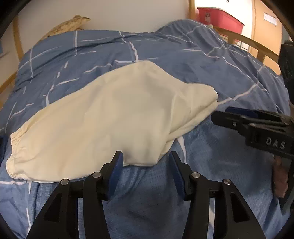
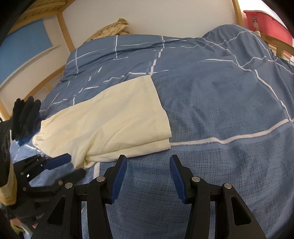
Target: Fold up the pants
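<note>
Pants [image 1: 114, 117], cream and folded, lie mid-frame on a blue checked duvet [image 1: 183, 60] covering the wooden-framed bed. Red storage bin [image 1: 218, 17] upper right. Left gripper [image 1: 146, 161] and right gripper [image 2: 148, 163] both gape, holding nothing.

The cream pants [image 1: 117, 117] lie folded lengthwise on a blue checked duvet [image 1: 183, 60], one leg stacked on the other, gathered elastic waistband at the left end, hems at the right.
</note>
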{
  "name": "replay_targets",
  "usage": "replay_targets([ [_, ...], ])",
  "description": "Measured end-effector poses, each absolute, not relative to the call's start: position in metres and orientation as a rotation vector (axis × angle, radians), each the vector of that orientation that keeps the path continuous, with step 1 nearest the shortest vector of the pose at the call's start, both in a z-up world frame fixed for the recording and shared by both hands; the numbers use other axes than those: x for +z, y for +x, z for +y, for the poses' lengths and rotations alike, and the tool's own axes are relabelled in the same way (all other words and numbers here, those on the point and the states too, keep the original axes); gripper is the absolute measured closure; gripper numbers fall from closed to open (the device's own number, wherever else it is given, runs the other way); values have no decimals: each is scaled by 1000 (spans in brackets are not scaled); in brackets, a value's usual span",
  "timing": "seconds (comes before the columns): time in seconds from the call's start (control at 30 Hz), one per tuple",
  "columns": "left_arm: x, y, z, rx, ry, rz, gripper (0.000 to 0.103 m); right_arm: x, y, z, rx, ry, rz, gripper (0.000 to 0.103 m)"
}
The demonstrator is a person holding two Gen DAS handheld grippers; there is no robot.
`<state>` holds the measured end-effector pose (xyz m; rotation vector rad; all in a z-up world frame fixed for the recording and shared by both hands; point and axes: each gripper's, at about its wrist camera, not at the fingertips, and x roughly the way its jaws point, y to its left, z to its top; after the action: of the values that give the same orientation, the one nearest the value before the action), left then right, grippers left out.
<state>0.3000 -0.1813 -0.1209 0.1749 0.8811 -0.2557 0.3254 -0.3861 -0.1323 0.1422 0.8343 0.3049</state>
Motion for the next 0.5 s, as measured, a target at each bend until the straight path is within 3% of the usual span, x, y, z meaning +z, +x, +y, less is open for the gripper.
replay_targets([
  [0.43,-121,307,-173,-192,55,865,53,-133,324,-383,309,143,821,55],
  [0.5,-124,311,-171,-192,48,890,56,-133,325,-382,312,137,822,55],
])
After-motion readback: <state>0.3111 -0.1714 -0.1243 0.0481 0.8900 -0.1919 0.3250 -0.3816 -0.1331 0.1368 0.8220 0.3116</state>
